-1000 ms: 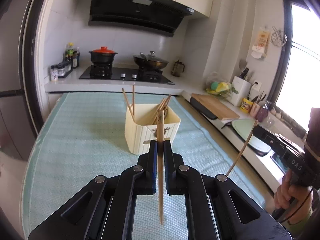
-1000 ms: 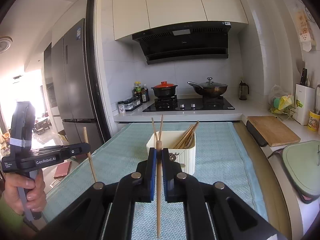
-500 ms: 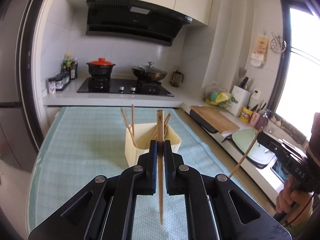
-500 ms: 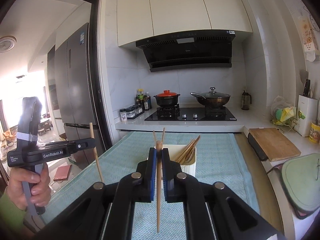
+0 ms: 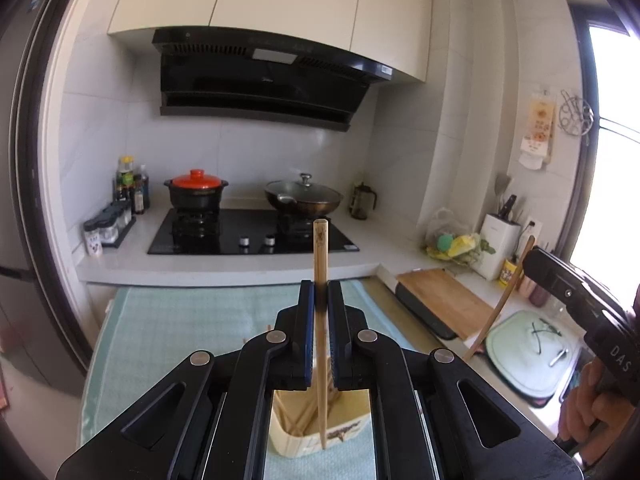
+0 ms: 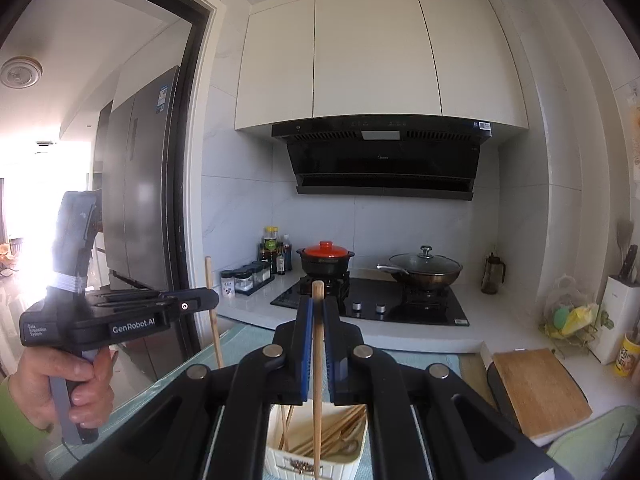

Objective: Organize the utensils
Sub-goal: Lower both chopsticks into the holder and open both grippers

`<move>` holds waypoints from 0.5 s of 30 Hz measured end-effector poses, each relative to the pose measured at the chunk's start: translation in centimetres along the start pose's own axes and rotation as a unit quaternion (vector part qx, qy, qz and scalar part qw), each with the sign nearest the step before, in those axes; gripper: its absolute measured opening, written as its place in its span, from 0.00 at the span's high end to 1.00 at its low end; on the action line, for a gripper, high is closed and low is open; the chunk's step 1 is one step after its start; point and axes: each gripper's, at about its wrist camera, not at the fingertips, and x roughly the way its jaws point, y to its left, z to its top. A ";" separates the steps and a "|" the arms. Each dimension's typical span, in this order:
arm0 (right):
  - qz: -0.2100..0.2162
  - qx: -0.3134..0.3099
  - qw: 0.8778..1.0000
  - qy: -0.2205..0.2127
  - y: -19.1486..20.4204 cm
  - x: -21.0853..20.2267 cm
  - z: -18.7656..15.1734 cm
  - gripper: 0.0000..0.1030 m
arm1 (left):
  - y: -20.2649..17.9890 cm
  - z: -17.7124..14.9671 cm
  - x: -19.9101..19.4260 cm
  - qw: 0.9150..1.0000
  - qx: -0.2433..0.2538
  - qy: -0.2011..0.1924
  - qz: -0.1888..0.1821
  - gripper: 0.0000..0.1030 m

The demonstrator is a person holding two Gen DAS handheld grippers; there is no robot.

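White-tiled kitchen wall point(image 5: 248, 152), black range hood point(image 6: 384, 160), bright window point(image 5: 612, 152).

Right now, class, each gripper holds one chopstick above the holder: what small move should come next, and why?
Probably lower the left gripper so its chopstick drops tip-first into the cream utensil holder. Both grippers are shut on upright chopsticks whose lower tips hang over the holder's open top, where other chopsticks lie.
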 end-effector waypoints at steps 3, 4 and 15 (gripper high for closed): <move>0.007 0.009 1.000 0.010 -0.8 3.2 0.2 0.95 | 0.4 0.0 3.1 1.000 -0.001 0.016 0.008 0.96; 0.009 0.014 1.000 0.019 -1.1 4.4 -0.1 0.95 | 0.6 -0.3 4.2 1.000 -0.004 0.025 0.010 0.96; 0.052 0.090 0.973 0.204 -3.8 18.8 -10.6 0.89 | 3.1 -7.1 14.2 0.989 -0.015 0.144 0.034 0.51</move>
